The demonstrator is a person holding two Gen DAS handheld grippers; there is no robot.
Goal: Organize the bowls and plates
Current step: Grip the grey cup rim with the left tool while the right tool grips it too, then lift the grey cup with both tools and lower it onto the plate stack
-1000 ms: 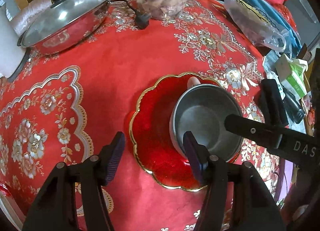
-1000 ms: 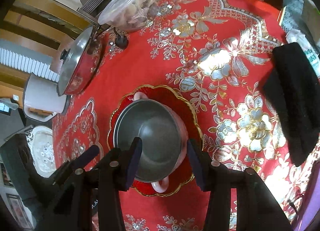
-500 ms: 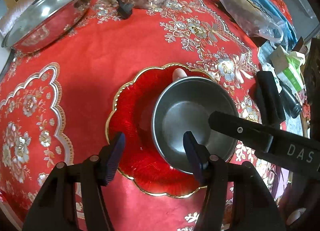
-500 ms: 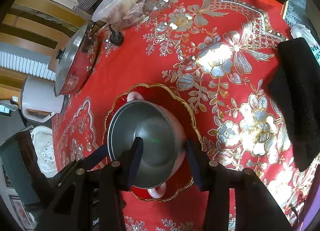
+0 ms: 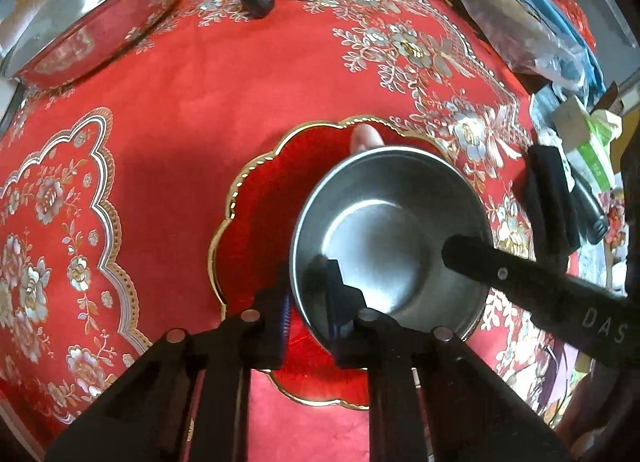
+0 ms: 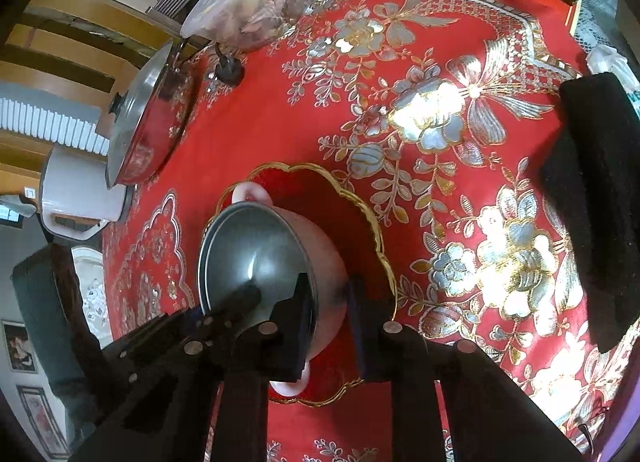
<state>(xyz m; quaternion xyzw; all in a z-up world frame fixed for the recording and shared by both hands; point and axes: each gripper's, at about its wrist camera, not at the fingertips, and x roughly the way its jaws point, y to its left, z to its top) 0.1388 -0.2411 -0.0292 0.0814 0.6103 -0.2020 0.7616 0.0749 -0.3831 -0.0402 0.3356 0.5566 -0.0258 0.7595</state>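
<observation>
Since a second ago, both pairs of jaws have gone from wide apart to clamped on the bowl's rim. On the far left of the table we see a shiny steel lidded pan on the red cloth with gold and silver flowers. Our left gripper grips the near-left wall of the round, brushed-steel bowl with a pink outer shell and small pink lug handles, one finger inside, one outside. The bowl sits on a glossy red scalloped plate with a gold edge. Our right gripper pinches the bowl's opposite wall the same way, reaching in level and low. Right of the plate lies a flat black fuzzy pad.
</observation>
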